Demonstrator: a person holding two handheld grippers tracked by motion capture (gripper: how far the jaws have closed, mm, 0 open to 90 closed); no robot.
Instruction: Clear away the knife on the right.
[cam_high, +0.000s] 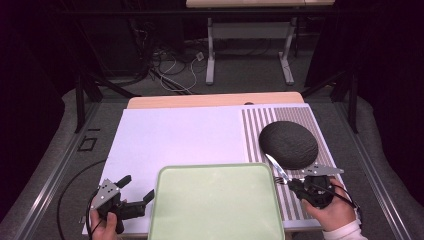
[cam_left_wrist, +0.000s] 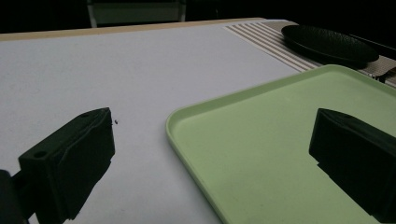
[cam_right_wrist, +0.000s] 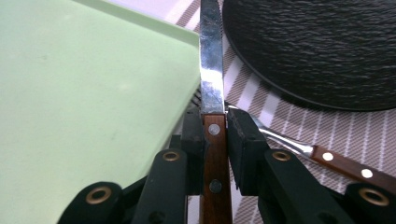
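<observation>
Wood-handled knife (cam_right_wrist: 212, 93) in right claw (cam_right_wrist: 215, 123), shiny serrated blade

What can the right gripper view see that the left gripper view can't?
Right gripper view: a steel knife with a riveted wooden handle clamped between the right gripper's black fingers, and a second wooden-handled utensil lying on the striped placemat.

Left gripper view: the plain white tabletop sheet and the left gripper, its fingers wide apart with nothing between them.

Both: the pale green rectangular tray, the round black textured plate and the brown-and-white striped placemat.
</observation>
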